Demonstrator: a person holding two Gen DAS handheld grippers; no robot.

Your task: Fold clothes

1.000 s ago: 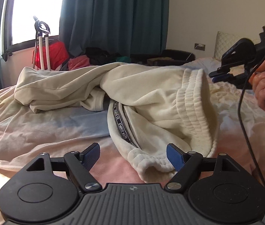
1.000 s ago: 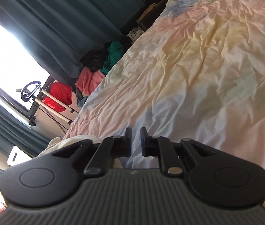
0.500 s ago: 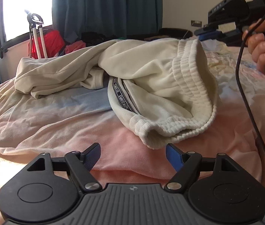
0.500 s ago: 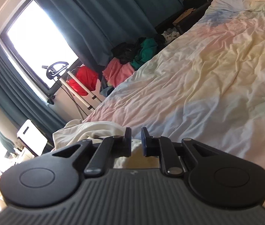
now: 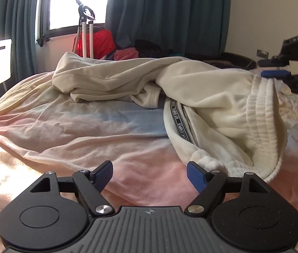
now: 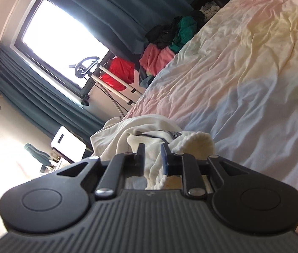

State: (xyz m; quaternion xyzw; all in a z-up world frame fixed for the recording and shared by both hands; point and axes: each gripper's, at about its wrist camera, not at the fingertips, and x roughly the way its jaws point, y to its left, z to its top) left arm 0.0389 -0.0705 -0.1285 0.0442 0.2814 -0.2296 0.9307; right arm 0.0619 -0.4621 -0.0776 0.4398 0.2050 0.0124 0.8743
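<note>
**Kid:** So where are the pants (image 5: 201,97)?

**Helper:** On the bed (image 5: 85,130), in a cream heap. From the left tongs' view they run from 12 o'clock round to 3 o'clock. They are all bunched up, with no fold in them yet.

**Kid:** Why is the waistband (image 5: 260,113) standing up like a hill?

**Helper:** I think it is because the right tongs (image 6: 152,156) are at its top end, at 2 o'clock in the left view. Their jaws are opening right now. The thick rim of cloth sits between them, and it looks loose, not pinched.

**Kid:** And the left tongs (image 5: 150,172)?

**Helper:** Wide open, with nothing in them. They hang low over the pink sheet. The bottom end of the waistband is just past the right finger (image 5: 195,174), at about 4 o'clock.

**Kid:** Why so low and so wide?

**Helper:** My guess is that they are getting ready to bite that thick rim. Fat cloth needs a big gap.

**Kid:** Why have one on each end?

**Helper:** With both ends held, the pants can be pulled flat. Then folding is easy.

**Kid:** What is that stuff at 12 o'clock?

**Helper:** A pile of other clothes (image 5: 127,53), past the bed, under the window (image 5: 75,2). Nobody is touching those.
</note>
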